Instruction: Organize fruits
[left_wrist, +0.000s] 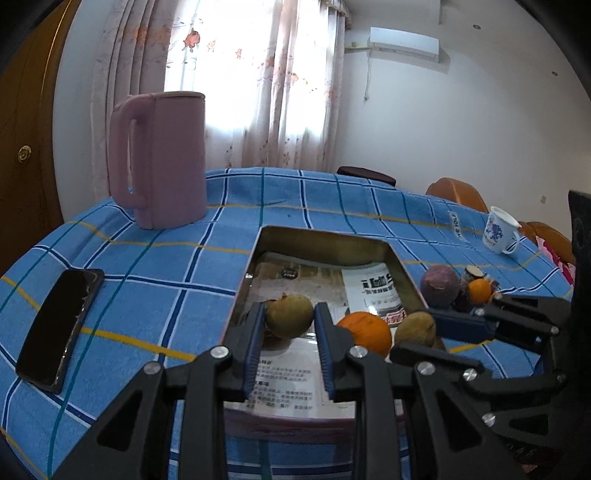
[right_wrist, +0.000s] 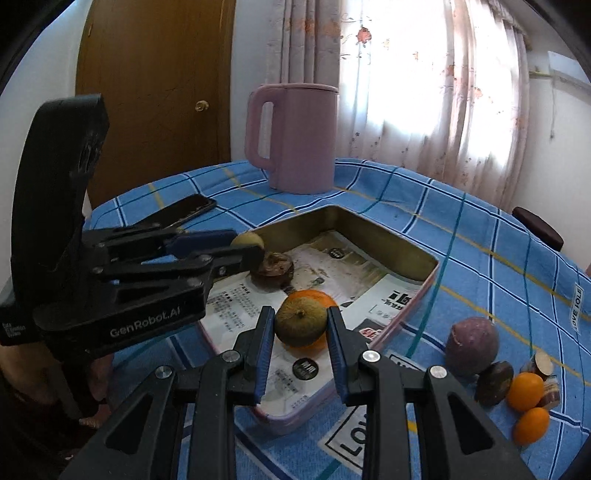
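A metal tray (left_wrist: 325, 236) lined with printed paper sits on the blue checked cloth. My left gripper (left_wrist: 290, 326) is shut on a greenish-brown fruit (left_wrist: 290, 314) over the tray's near left part. My right gripper (right_wrist: 300, 332) is shut on a second greenish fruit (right_wrist: 300, 321), held over the tray (right_wrist: 388, 229) just in front of an orange (right_wrist: 314, 295) lying inside. A dark brown fruit (right_wrist: 273, 267) also lies in the tray, below the left gripper (right_wrist: 245, 243). On the cloth to the right are a purple fruit (right_wrist: 472, 345), a dark fruit (right_wrist: 493, 382) and two small oranges (right_wrist: 524, 391).
A pink jug (left_wrist: 162, 158) stands behind the tray and a black phone (left_wrist: 59, 325) lies to its left. A white patterned mug (left_wrist: 498, 230) stands far right near chair backs. The two grippers are close side by side over the tray.
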